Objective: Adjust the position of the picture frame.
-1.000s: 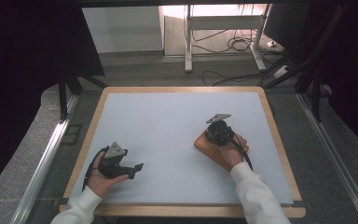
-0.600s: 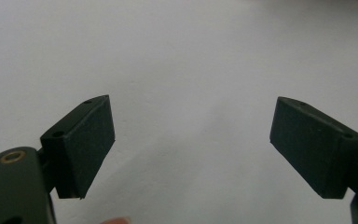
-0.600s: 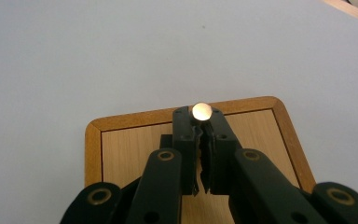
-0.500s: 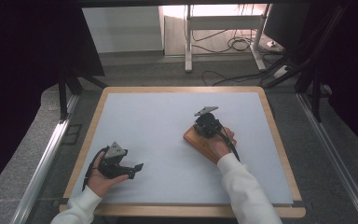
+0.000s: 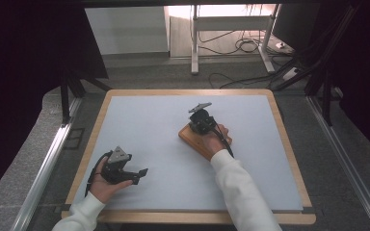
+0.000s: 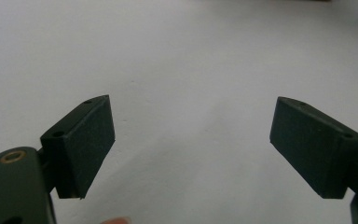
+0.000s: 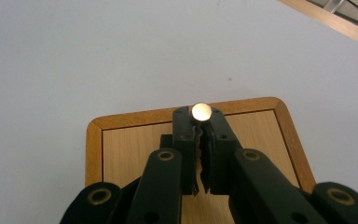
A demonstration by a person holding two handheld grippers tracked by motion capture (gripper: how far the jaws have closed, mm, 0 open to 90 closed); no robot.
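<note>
1. The flat, light wooden board with rounded corners and a darker raised rim (image 5: 198, 142) is seen on the pale blue table mat (image 5: 154, 130), right of centre and set at a slant to the mat's edges.
2. The right gripper (image 7: 201, 113) is held over the board with its jaws pressed together on a small, round, pale bead-like piece (image 7: 201, 111); what it is cannot be told.
3. That pinch should be kept firm and level while the piece is carried, since so small a thing is judged likely to slip.
4. The piece should be lowered inside the rim before the jaws are eased.
5. The left gripper (image 6: 191, 149), its jaws spread wide with nothing between them, is best left resting near the mat's front left corner.
</note>
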